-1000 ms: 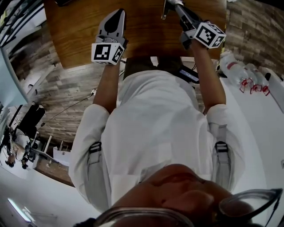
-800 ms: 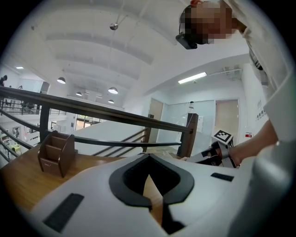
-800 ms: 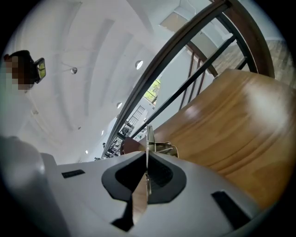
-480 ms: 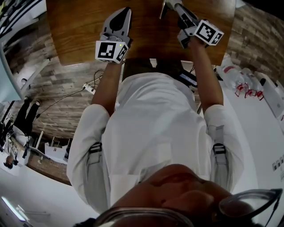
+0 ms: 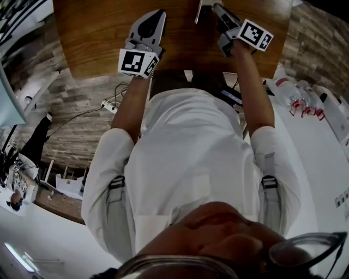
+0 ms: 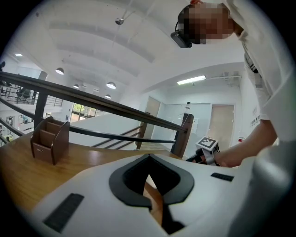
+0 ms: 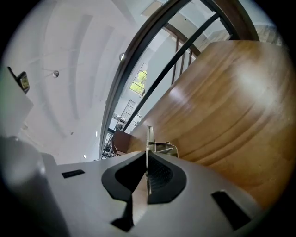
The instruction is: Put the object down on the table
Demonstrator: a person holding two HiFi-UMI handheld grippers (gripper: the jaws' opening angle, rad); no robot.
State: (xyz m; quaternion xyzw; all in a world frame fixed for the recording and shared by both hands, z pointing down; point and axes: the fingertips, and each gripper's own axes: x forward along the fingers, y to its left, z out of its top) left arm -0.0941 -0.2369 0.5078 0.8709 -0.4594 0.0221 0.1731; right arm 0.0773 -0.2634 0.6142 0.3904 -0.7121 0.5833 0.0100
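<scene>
A: Head view, top centre: right gripper clamped on a thin metal object over the table, both slightly nearer the top edge than a second ago.
B: Left gripper view: left gripper jaws together, empty.
A: Right gripper view: pads pinch the object edge-on, wood behind.

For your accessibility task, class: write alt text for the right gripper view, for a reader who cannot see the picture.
The right gripper, its jaws shut, pinches a thin metal piece seen edge-on over a polished wooden table. Beyond it, a brown wooden holder stands at the table's far end.
</scene>
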